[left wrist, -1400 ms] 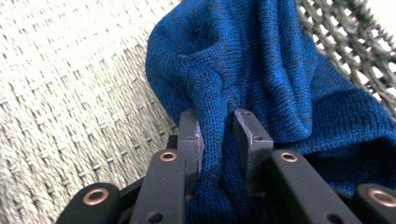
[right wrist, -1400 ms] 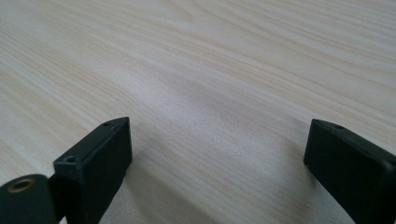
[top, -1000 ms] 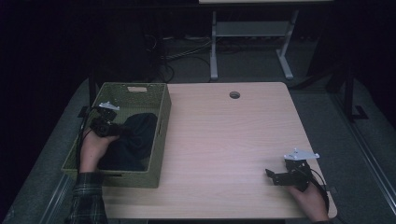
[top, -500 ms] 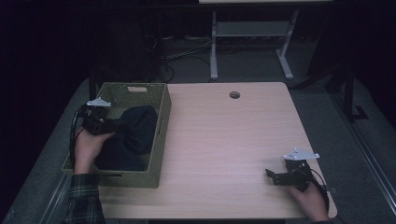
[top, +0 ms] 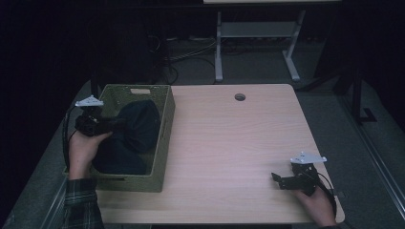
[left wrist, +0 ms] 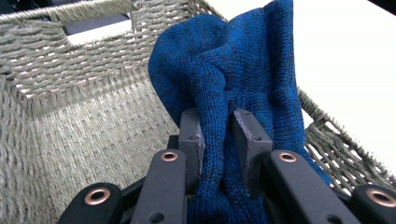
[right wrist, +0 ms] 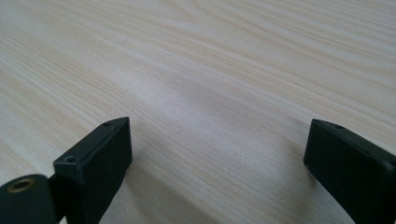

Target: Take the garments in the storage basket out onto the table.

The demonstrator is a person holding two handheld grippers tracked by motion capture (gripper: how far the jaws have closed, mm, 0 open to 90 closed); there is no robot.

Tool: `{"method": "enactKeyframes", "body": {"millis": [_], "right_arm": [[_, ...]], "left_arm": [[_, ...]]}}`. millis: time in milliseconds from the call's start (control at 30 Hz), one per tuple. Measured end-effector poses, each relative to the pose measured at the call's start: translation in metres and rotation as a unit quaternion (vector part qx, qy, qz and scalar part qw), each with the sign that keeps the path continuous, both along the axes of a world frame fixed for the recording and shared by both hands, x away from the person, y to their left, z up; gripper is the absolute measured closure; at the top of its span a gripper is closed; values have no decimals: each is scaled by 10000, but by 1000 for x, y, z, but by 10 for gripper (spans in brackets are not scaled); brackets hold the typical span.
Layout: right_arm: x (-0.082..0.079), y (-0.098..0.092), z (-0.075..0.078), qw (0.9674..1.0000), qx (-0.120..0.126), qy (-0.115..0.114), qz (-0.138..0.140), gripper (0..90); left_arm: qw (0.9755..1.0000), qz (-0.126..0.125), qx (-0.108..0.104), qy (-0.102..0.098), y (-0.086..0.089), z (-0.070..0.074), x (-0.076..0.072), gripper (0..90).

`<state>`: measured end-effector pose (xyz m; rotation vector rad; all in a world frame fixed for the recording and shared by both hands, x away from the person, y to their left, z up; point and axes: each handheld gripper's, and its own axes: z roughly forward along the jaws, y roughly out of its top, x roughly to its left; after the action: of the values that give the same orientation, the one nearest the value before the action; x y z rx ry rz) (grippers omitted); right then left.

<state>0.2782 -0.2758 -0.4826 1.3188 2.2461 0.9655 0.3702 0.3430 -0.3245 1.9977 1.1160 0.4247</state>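
The left gripper (left wrist: pixel 215 133) has lifted the blue knit garment (left wrist: pixel 233 70) (jaws clamped) higher.

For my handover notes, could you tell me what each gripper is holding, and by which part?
The left gripper pinches a fold of the blue knit cloth above the basket. The right gripper is open over the table, holding nothing.

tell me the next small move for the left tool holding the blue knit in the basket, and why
Probably keep lifting: the left tool is clamped on a fold of the blue knit, but most of it hangs inside the woven basket, below the rim.
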Motion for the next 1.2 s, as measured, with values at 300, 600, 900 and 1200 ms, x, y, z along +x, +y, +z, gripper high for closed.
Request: {"method": "enactKeyframes", "body": {"millis": [300, 600, 900, 1200], "right_arm": [[0, 0, 0, 10000, -2, -3, 2, 73], [0, 0, 0, 10000, -5, -3, -3, 73], [0, 0, 0, 10000, -13, -19, -3, 73], [0, 0, 0, 10000, -2, -4, 4, 73]], "left_arm": [[9999, -66, -133, -58, 8, 6, 0, 746], [9994, -184, -194, -215, 9, 24, -3, 746], [9988, -319, -148, -335, 5, 45, -3, 746], [9970, -491, -234, -544, -5, 67, -5, 746]]}}
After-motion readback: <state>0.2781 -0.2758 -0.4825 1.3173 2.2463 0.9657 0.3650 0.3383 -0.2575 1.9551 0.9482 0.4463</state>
